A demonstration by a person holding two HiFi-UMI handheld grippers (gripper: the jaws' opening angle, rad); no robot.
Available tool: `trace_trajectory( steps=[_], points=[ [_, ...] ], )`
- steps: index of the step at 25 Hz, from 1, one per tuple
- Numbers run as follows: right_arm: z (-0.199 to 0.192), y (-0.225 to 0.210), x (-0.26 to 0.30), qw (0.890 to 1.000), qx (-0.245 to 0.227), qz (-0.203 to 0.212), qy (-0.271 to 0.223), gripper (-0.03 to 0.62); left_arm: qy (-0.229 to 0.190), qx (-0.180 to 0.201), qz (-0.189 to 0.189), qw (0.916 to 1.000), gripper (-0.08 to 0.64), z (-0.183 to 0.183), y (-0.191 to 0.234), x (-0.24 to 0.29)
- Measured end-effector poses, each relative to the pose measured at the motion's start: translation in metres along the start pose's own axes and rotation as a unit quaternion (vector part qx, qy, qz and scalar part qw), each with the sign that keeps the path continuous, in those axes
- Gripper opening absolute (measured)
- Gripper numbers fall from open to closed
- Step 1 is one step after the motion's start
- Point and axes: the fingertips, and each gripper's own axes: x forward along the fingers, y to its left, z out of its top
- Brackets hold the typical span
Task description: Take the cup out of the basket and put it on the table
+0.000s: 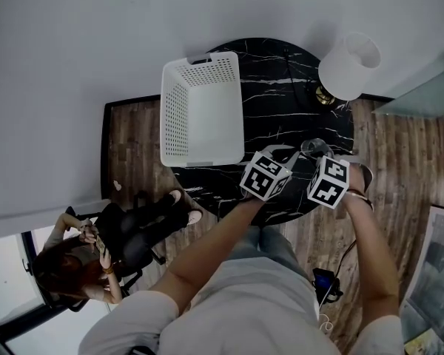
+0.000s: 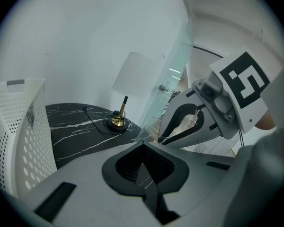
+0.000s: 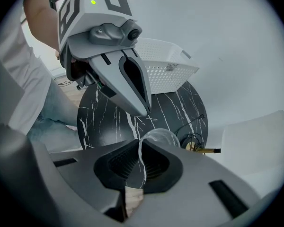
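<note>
A pale wall backs a round black marble table (image 1: 281, 87) that stands on a wood-plank floor (image 1: 133, 132). Farthest left, on the table's left part, stands a white perforated plastic basket (image 1: 207, 117), and nothing shows inside it in the head view. Next comes the left gripper (image 2: 143, 145), above the table's near edge with its jaws together and nothing between them. Just to its right is the clear glass cup (image 3: 162, 136), already out of the basket and over the table's near right part, well apart from the basket. The right gripper (image 3: 141, 148) has it: the jaws appear closed on the cup's thin wall, the rest of the glass bulging just beyond their tips. Whether the base touches the marble I cannot tell. Beyond, at the far right of the table, stands a white-shaded lamp with a brass foot (image 1: 349, 65), its cord trailing on the top. The step in hand looks like the set-down — the carry seems done. The next move calls for lowering the cup level until it sits flat, then parting the jaws without tipping the glass — and keeping clear of the cord.
</note>
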Motion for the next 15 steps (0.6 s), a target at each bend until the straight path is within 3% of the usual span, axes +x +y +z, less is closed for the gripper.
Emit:
trace_trajectory(
  steps=[15],
  points=[
    [-0.007,0.003,0.044,1.000,-0.006,0.020,0.008,0.022,0.019,-0.040,0.008,0.9990,0.006,-0.032,0.026,0.026]
  ],
)
